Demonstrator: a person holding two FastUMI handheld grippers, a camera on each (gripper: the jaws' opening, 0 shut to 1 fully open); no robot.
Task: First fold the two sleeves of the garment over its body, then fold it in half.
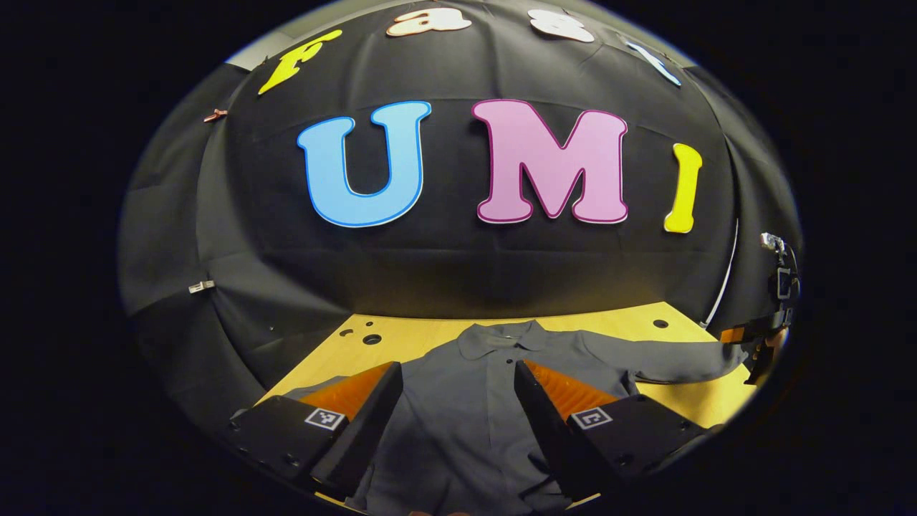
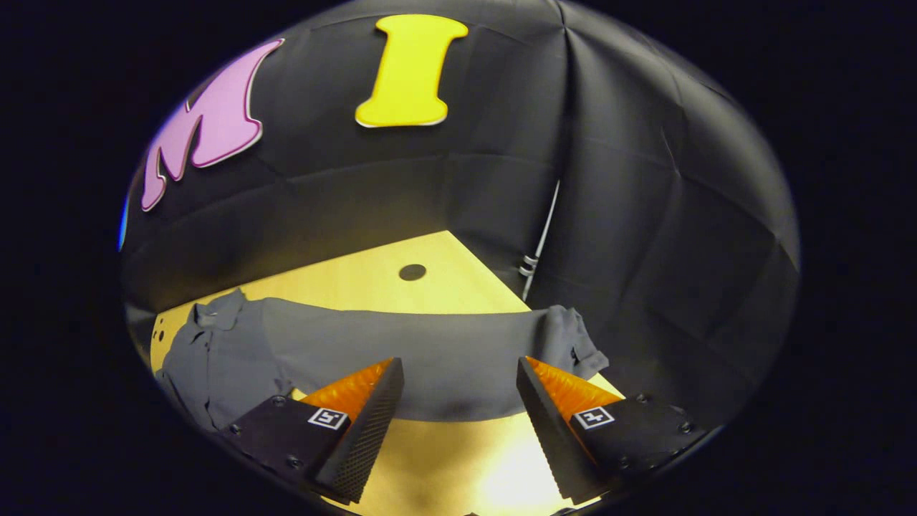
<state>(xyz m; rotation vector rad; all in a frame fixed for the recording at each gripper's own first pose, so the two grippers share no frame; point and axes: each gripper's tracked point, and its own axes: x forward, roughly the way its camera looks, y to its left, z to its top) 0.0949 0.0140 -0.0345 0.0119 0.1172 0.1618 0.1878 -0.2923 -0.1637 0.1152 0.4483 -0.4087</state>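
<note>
One grey shirt (image 1: 473, 401) lies flat on one wooden table (image 1: 423, 333), collar toward the black cloth wall (image 1: 430, 265). In the left gripper view, the left gripper (image 1: 458, 419) hangs over the shirt's body with its two fingers spread apart, nothing between them. One sleeve (image 1: 673, 362) stretches out sideways toward the table's edge, where the other gripper shows at the rim. In the right gripper view, the right gripper (image 2: 458, 423) hovers above that same sleeve (image 2: 430, 358), its two fingers also wide apart and empty. Several round holes (image 2: 412, 272) dot the tabletop.
</note>
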